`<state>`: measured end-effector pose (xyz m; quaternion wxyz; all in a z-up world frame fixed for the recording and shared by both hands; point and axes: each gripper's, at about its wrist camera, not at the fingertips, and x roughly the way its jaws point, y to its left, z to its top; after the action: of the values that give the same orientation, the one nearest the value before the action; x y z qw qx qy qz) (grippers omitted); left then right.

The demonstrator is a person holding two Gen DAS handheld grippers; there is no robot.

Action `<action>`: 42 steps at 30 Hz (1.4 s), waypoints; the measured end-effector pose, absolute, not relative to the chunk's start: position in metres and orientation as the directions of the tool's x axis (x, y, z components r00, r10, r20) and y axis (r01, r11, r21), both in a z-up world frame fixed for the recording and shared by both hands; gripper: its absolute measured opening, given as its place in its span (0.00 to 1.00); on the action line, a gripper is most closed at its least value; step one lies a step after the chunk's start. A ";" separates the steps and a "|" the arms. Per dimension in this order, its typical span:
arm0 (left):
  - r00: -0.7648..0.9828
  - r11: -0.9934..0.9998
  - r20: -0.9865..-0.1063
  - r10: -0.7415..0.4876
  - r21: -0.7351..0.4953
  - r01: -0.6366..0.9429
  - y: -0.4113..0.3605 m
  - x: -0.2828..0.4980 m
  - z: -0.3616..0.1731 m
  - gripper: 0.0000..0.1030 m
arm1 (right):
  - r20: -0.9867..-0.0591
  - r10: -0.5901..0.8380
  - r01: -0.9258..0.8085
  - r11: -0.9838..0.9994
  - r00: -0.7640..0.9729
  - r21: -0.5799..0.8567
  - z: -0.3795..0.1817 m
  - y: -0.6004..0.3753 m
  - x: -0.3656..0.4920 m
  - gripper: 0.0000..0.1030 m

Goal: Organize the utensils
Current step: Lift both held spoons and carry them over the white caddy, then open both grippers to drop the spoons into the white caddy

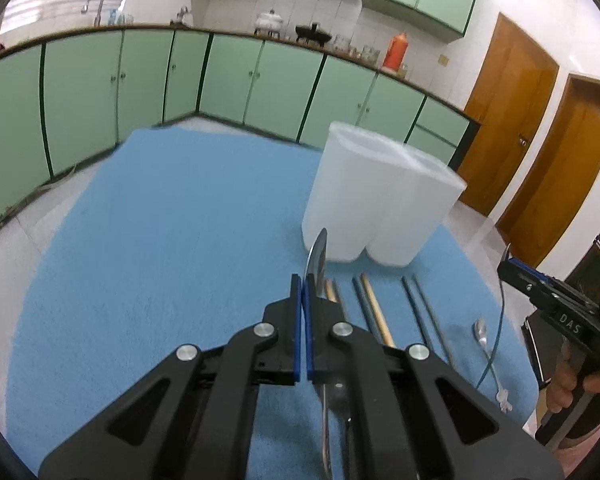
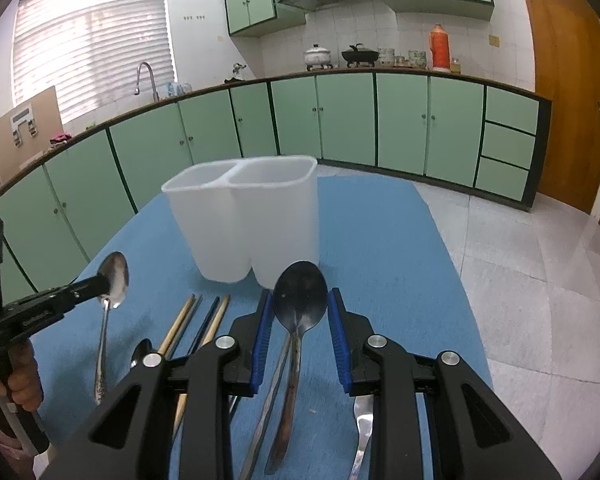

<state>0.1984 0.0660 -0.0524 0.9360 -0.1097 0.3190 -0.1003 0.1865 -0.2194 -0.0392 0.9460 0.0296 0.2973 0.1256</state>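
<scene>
Left wrist view. The left gripper has its blue-lined jaws pressed together on a silver spoon, pinched near the neck; the bowl rises edge-on above the fingertips and the handle hangs down below the jaws. Ahead stands a translucent white two-compartment utensil holder on the blue table mat. Between holder and gripper, several chopsticks lie side by side on the mat, some pale wood, some dark. A small spoon lies to their right. At the right edge, the right gripper appears, held by a hand.

Right wrist view. The right gripper holds a dark large spoon between its blue pads, bowl facing the camera, handle running down toward the lens; the jaws stand partly apart at the width of the bowl. The utensil holder stands upright just beyond, both compartments open at the top. At left, the left gripper carries the silver spoon clear of the mat, handle hanging. Chopsticks lie on the mat below. A further utensil handle lies at lower right.
</scene>
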 end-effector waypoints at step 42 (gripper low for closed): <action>0.936 0.968 -0.262 -0.236 -0.146 0.203 0.008 0.340 0.003 0.01 | -0.397 0.269 -0.232 0.963 0.878 0.139 0.004 -0.192 0.337 0.27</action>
<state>0.3395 0.0077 0.0027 0.9821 -0.0583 0.1401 -0.1116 0.3373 -0.1919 0.0044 0.9680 0.0438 0.2107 0.1293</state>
